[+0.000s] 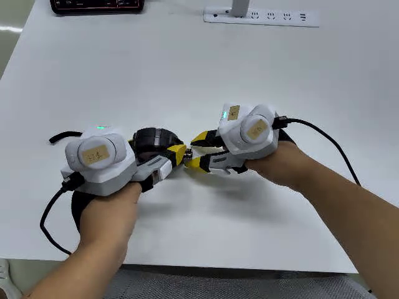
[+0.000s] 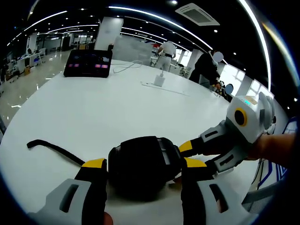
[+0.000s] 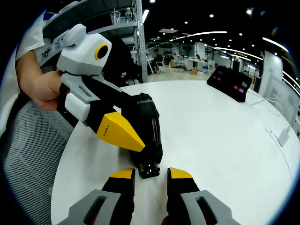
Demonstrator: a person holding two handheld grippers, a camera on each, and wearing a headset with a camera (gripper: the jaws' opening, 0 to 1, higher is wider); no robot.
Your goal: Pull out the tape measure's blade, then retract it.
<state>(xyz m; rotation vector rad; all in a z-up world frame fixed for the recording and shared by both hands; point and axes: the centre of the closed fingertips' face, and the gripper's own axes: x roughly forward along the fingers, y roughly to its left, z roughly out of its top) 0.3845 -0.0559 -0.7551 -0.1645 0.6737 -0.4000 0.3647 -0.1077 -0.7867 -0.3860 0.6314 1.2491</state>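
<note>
A: Where the white table (image 1: 187, 68) lies nearest, what's held?
B: Black tape measure (image 1: 149, 140), clamped between the left gripper's (image 2: 145, 164) 2 jaws; right gripper (image 3: 151, 174) facing it, jaws narrowly apart astride the blade tip (image 3: 149, 171); farther off, power strip (image 1: 262, 15), dark screen (image 1: 96, 5); open office beyond.

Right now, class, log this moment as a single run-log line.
left tongs: shut on tape | right tongs: open, astride blade tip | step: pull not yet begun
</note>
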